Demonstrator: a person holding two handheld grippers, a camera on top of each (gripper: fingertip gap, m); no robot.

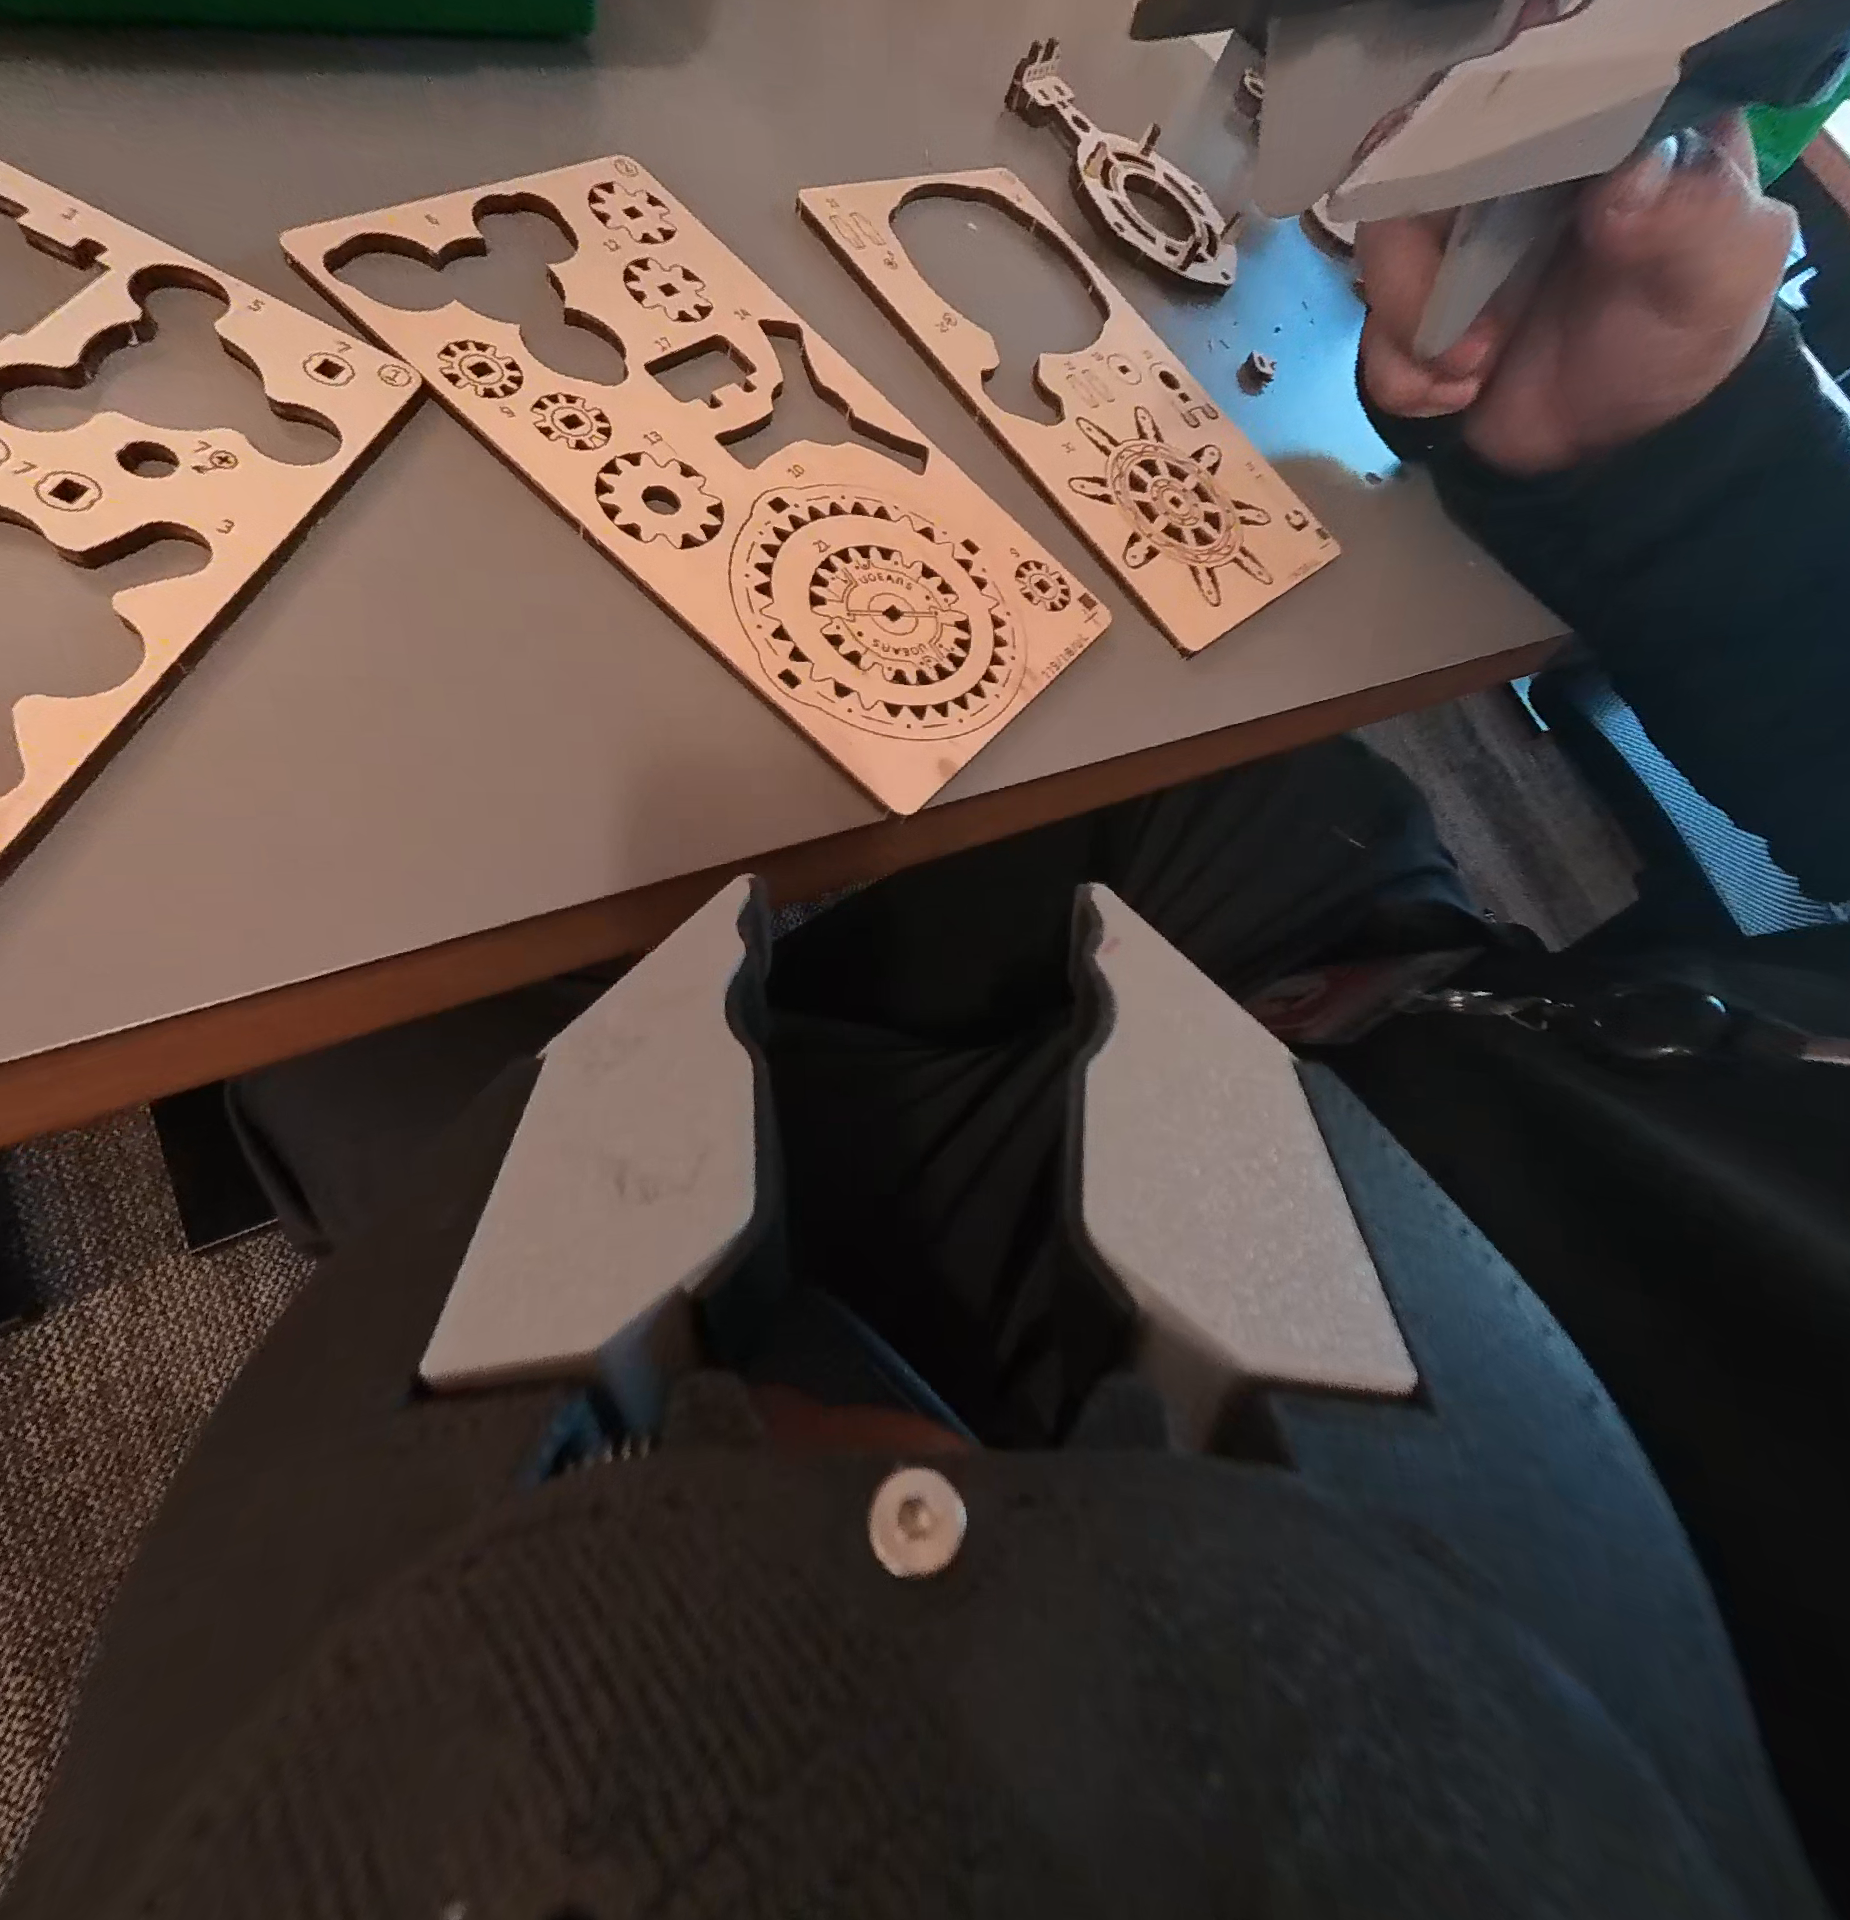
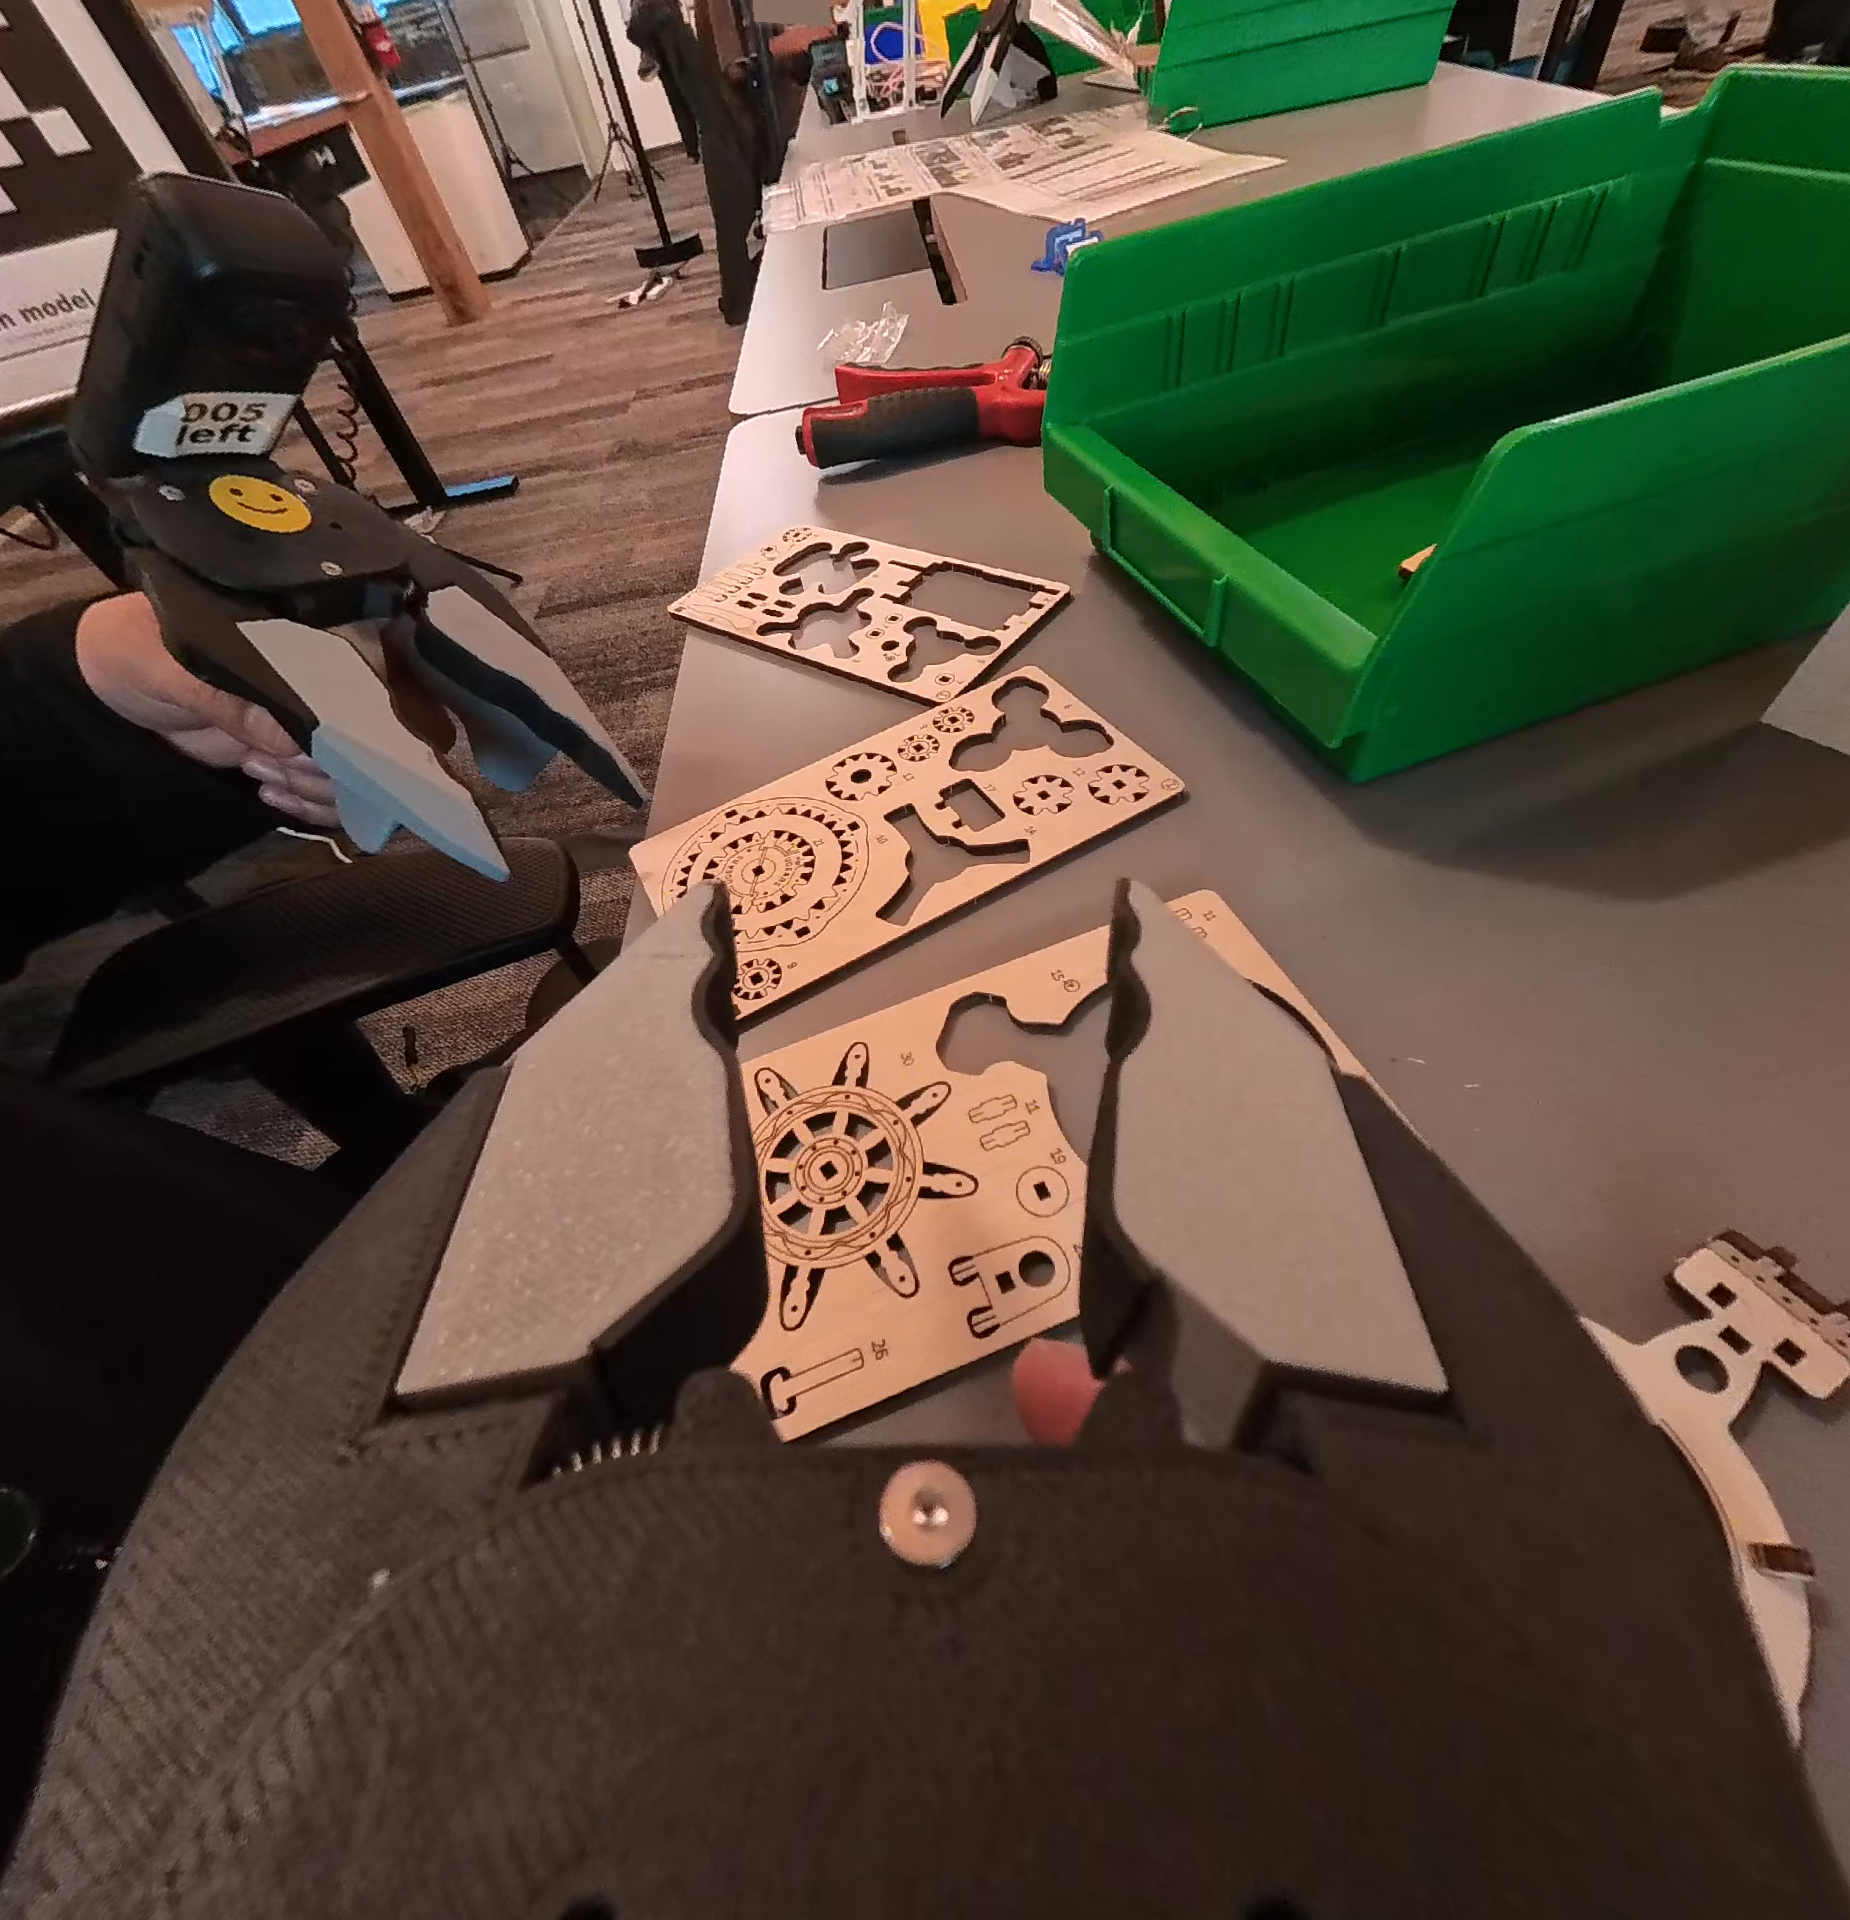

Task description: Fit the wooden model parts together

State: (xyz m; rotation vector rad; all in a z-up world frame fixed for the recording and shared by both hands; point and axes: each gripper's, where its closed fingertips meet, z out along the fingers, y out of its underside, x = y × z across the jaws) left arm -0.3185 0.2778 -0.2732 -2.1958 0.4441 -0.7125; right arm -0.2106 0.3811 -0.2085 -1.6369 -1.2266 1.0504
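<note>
Three laser-cut wooden sheets lie in a row on the grey table (image 1: 485,779): a wheel sheet (image 1: 1170,499), a gear sheet (image 1: 692,468) and a sheet with large cut-outs (image 1: 121,468). My left gripper (image 1: 919,904) is open and empty, held off the table's front edge over a lap. My right gripper (image 2: 921,904) is open and empty, hovering over the wheel sheet (image 2: 859,1174). A partly built wooden model (image 1: 1139,187) lies by the right gripper (image 1: 1253,156); part of it shows in the right wrist view (image 2: 1773,1320). The left gripper (image 2: 547,821) shows off the table's left side.
A green bin (image 2: 1420,468) stands at the back right, with a small wooden piece inside. A red-handled tool (image 2: 931,405) and papers (image 2: 1004,166) lie farther back. A small loose wood bit (image 1: 1256,369) lies near the hand. A black chair (image 2: 329,935) stands beside the table.
</note>
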